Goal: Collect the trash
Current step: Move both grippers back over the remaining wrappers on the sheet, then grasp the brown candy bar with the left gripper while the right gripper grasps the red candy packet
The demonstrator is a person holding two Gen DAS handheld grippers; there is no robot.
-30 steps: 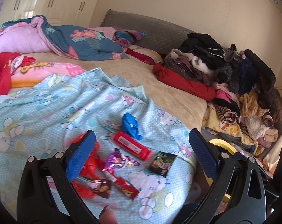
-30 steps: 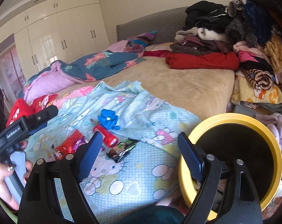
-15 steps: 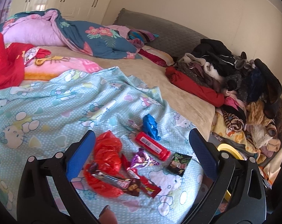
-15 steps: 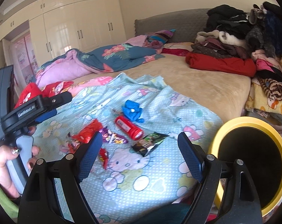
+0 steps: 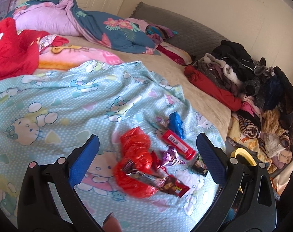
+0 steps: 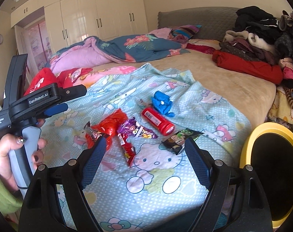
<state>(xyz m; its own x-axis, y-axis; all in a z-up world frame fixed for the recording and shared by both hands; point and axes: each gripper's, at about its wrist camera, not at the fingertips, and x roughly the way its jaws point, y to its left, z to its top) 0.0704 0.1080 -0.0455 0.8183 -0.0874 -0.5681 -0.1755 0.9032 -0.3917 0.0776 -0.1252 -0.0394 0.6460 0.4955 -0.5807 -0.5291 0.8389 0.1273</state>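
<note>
The bed (image 6: 223, 89) carries a pale blue cartoon sheet (image 6: 127, 185), and all the trash lies in one loose cluster on that sheet, near its corner by the foot of the bed. Off that corner, low beside the bed, stands the yellow-rimmed bin (image 6: 247, 145), its dark mouth facing the right gripper's camera.

Taking the red tube (image 6: 158, 120) as the landmark: it lies on its side, long axis slanting from upper left to lower right in the right wrist view, cap end toward the bin. Beyond its far end sits the crumpled blue wrapper (image 6: 161, 102), close by it. On the side away from the bin lie the purple packet (image 6: 135, 129), then the red bag (image 6: 109, 124). Nearer the camera than the tube is a flat red packet (image 6: 128, 149), and just past the cap end toward the bin is the dark green packet (image 6: 177, 140).

The right gripper (image 6: 143, 155) has its jaws spread wide with nothing between the pads; the tube lies ahead of them and slightly toward the bin side, with the green packet close to the bin-side pad. The left gripper (image 5: 147, 159) is likewise released and empty; from its view the red bag (image 5: 135, 154) lies straight ahead between the pads, the tube (image 5: 178, 144) toward its bin-side pad.

By my reading, the right gripper is nearer the tube and the bin, the left nearer the red bag, and the tube's slant calls for a wrist roll so the pads close across it.
</note>
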